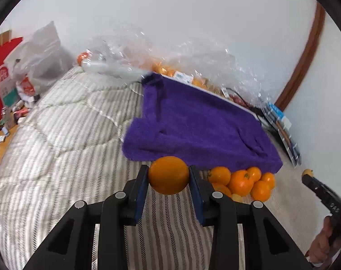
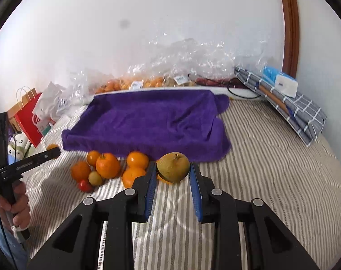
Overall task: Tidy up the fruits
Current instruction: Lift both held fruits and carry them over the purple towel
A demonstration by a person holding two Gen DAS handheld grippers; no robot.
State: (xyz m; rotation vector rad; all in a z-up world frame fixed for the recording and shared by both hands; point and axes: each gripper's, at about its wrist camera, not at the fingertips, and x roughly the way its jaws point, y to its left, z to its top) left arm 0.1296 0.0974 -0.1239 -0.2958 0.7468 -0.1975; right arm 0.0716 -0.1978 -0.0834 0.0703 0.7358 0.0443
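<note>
My left gripper (image 1: 168, 175) is shut on an orange (image 1: 168, 175) and holds it above the striped bed, just in front of the purple towel-covered tray (image 1: 199, 123). My right gripper (image 2: 173, 168) is shut on a yellow-brown pear (image 2: 173, 167), also raised in front of the tray (image 2: 148, 119). A pile of oranges (image 2: 107, 165) with a small green fruit (image 2: 95, 178) and a red one (image 2: 84, 185) lies on the bed by the tray's near edge; it also shows in the left wrist view (image 1: 242, 182). The left gripper with its orange appears in the right wrist view (image 2: 52, 150).
The striped quilt (image 1: 57, 146) covers the bed. Clear plastic bags of fruit (image 2: 148, 82) lie behind the tray along the wall. A folded checked cloth with a white box (image 2: 285, 83) sits at the right. A red paper bag (image 2: 28, 121) and white bags stand at the left.
</note>
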